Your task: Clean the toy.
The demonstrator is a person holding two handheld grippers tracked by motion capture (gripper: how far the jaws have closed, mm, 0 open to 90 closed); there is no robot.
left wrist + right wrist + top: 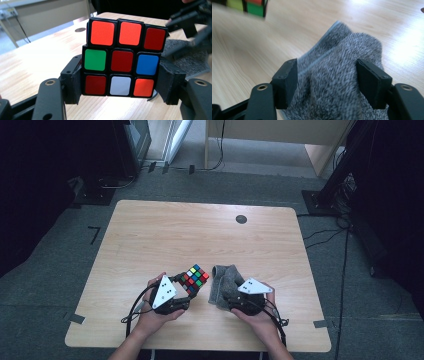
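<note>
A scrambled Rubik's cube (195,278) is held just above the wooden table (200,230) near its front middle. My left gripper (189,287) is shut on it. In the left gripper view the pads clamp the lower sides of the cube (122,60), whose red, orange, green, blue and white stickers face the camera. To its right lies a crumpled grey knitted cloth (225,277). My right gripper (226,296) is low over the cloth's near end. In the right gripper view the jaws stand wide apart with the cloth (342,50) bunched between them, and no firm pinch shows.
A small black round cap (241,219) sits in the tabletop at the back right. The cube's corner (249,6) shows at the upper left of the right gripper view. Cables (325,237) and dark equipment stands (330,190) are on the floor around the table.
</note>
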